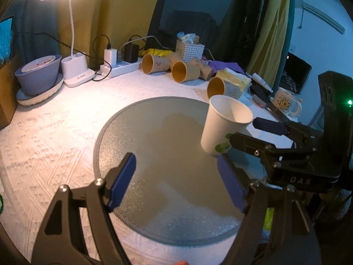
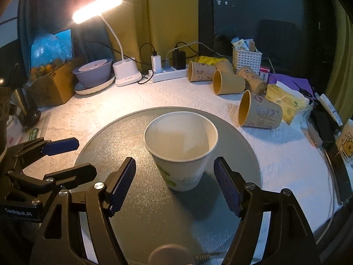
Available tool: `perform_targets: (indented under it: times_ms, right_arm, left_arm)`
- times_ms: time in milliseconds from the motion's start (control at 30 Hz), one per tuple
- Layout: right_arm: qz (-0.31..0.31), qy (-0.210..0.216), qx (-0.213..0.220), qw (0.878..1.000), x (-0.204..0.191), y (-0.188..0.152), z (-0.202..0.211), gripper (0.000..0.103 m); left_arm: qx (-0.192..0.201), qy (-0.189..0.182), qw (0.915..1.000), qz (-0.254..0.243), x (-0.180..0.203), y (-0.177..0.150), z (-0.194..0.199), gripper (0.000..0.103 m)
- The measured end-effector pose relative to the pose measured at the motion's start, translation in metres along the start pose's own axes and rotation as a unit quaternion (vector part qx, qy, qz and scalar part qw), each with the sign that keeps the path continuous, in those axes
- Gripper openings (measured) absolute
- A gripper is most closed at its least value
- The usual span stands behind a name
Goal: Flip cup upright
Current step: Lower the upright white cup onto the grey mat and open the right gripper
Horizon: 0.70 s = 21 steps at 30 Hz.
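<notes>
A white paper cup [image 2: 183, 152] with a green print stands upright, mouth up, on the round grey turntable [image 2: 136, 201]. My right gripper [image 2: 175, 183] is open, its blue pads on either side of the cup and clear of it. In the left wrist view the cup [image 1: 222, 125] stands at the disc's [image 1: 154, 154] right edge, between the right gripper's fingers [image 1: 268, 126]. My left gripper [image 1: 176, 178] is open and empty over the disc, left of the cup. It also shows in the right wrist view [image 2: 66, 156].
Several brown paper cups [image 2: 260, 112] lie on their sides behind the disc. A white basket [image 2: 247, 60], power strip [image 2: 169, 74], desk lamp [image 2: 126, 72], purple bowl [image 2: 93, 72] and cardboard box [image 2: 53, 86] line the back. A mug [image 1: 285, 105] stands at the right.
</notes>
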State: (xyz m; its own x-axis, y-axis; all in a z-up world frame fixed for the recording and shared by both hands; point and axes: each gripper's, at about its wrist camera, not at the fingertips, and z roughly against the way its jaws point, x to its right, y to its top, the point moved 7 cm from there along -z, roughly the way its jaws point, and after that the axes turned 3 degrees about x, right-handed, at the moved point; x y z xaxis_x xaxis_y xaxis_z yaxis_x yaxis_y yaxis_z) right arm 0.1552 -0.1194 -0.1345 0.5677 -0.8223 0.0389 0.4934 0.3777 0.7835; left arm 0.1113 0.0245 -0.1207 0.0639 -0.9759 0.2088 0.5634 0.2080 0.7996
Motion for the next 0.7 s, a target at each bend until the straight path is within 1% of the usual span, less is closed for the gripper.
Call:
perform_targets:
  times_ms: [133,433,700]
  right_arm:
    - [-0.002,-0.005,0.006,1.0,-0.001,-0.003,0.012,0.076]
    - [-0.003,-0.011,0.019,1.0,-0.004,-0.009,0.038,0.076]
    - [-0.001,-0.022,0.039,0.999,-0.007,-0.005,0.064,0.076]
  left_arm:
    - [0.006,0.0,1.0,-0.005,0.005,-0.001,0.008,0.081]
    - [0.025,0.001,0.9995,-0.017,0.015,-0.002,0.03,0.082]
    - [0.046,0.002,0.9985,-0.029,0.026,0.001,0.054,0.082]
